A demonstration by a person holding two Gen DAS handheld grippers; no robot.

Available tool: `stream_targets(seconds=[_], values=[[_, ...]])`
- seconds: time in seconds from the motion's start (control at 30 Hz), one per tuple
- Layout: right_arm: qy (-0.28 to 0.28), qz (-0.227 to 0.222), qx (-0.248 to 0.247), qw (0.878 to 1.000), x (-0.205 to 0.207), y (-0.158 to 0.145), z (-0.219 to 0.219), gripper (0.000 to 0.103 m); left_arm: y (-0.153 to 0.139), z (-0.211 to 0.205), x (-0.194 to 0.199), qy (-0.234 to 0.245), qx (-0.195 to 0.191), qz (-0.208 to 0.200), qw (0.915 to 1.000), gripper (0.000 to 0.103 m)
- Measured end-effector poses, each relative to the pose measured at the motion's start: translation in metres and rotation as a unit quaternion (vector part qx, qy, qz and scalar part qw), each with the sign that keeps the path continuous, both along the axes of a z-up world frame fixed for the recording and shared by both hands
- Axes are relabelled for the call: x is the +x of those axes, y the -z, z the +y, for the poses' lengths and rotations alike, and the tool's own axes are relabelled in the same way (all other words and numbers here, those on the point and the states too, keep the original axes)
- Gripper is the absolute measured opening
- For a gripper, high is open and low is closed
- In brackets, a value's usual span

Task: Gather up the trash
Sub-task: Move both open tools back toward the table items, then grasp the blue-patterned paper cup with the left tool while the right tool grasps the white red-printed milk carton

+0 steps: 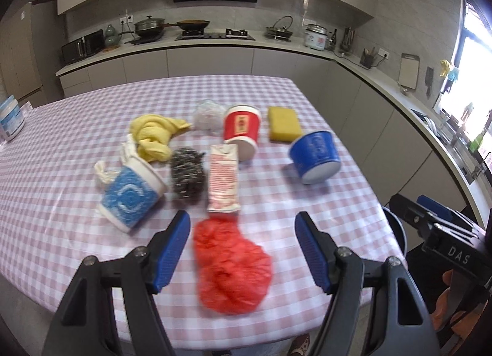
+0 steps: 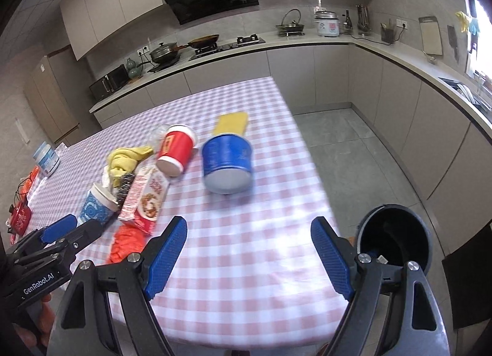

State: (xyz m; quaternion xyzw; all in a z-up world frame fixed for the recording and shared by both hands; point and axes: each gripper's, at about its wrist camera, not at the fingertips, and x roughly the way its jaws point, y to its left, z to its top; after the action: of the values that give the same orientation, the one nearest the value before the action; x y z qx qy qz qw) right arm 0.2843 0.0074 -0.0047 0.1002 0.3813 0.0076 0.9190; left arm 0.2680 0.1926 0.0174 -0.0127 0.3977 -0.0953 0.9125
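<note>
Trash lies on the pink checked table [image 1: 323,202]. A crumpled red plastic bag [image 1: 232,266] lies between the open fingers of my left gripper [image 1: 241,226]. Beyond it lie a red-and-white carton [image 1: 224,179], a light blue paper cup [image 1: 130,199] on its side, a red cup [image 1: 241,131] and a dark blue tub [image 1: 315,153]. My right gripper [image 2: 249,231] is open and empty over bare tablecloth [image 2: 246,251], with the blue tub [image 2: 227,162] ahead. A black trash bin [image 2: 396,239] stands on the floor at the table's right edge.
A steel scourer [image 1: 187,174], yellow cloth [image 1: 155,134], clear plastic wad [image 1: 207,114] and yellow sponge [image 1: 284,123] also lie on the table. A white-and-blue tub [image 1: 10,120] stands far left. Kitchen counters run behind and along the right.
</note>
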Motion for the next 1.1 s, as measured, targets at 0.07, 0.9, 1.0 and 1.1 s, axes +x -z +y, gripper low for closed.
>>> stream_targets(seconds=[0.07,0.9,1.0,1.1], values=[[-0.002,-0.001,-0.001,1.0,0.003,0.001,0.013,0.084,0.002,0.014,0.003,-0.003,0.002,-0.001,1.0,0.072],[-0.093,0.017,0.0,0.996,0.059,0.028,0.105,0.084,0.039,0.098,0.043,-0.072,0.032,0.021,0.9967,0.072],[-0.084,0.02,0.004,0.996,0.071,0.035,0.119,0.084,0.046,0.105,0.057,-0.049,0.033,0.029,0.9978,0.072],[-0.08,0.025,0.003,0.996,0.084,0.041,0.134,0.084,0.054,0.107,0.067,-0.028,0.038,0.032,0.9984,0.072]])
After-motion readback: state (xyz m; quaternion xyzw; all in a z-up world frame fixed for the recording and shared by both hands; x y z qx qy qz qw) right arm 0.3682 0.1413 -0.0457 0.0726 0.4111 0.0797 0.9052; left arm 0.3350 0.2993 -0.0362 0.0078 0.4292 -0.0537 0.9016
